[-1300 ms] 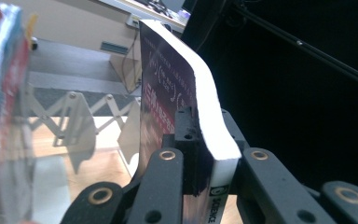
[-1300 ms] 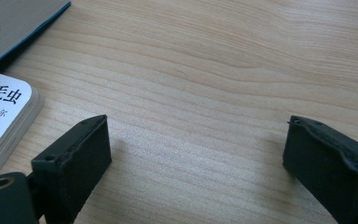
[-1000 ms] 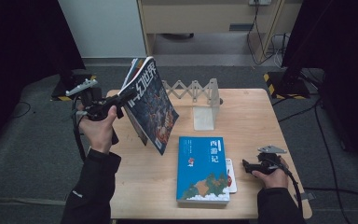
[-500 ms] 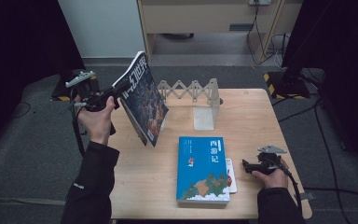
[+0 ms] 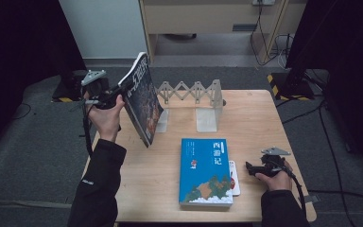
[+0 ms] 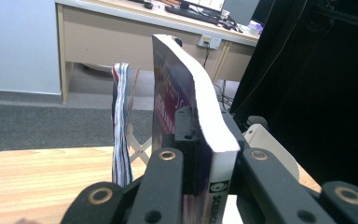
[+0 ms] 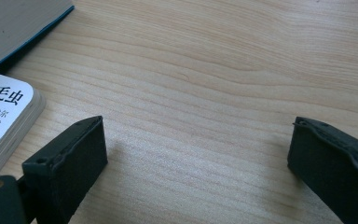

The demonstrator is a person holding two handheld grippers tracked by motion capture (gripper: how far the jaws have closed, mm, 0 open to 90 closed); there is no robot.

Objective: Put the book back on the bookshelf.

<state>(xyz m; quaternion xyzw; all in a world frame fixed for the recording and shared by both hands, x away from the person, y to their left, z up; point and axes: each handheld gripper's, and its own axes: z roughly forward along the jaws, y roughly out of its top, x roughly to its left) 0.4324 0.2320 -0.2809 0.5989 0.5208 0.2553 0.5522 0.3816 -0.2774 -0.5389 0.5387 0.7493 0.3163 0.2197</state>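
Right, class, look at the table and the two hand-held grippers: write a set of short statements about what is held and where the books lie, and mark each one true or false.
1. The left gripper is clamped on the dark book, which is lifted clear of the table. True.
2. The right gripper grips the blue book. False: its jaws stand open over bare wood, with nothing between them.
3. The blue book lies flat on the table. True.
4. The small white book lies on top of the blue book. False: it peeks out from under the blue book's right edge.
5. The folding book rack stands at the table's far side. True.
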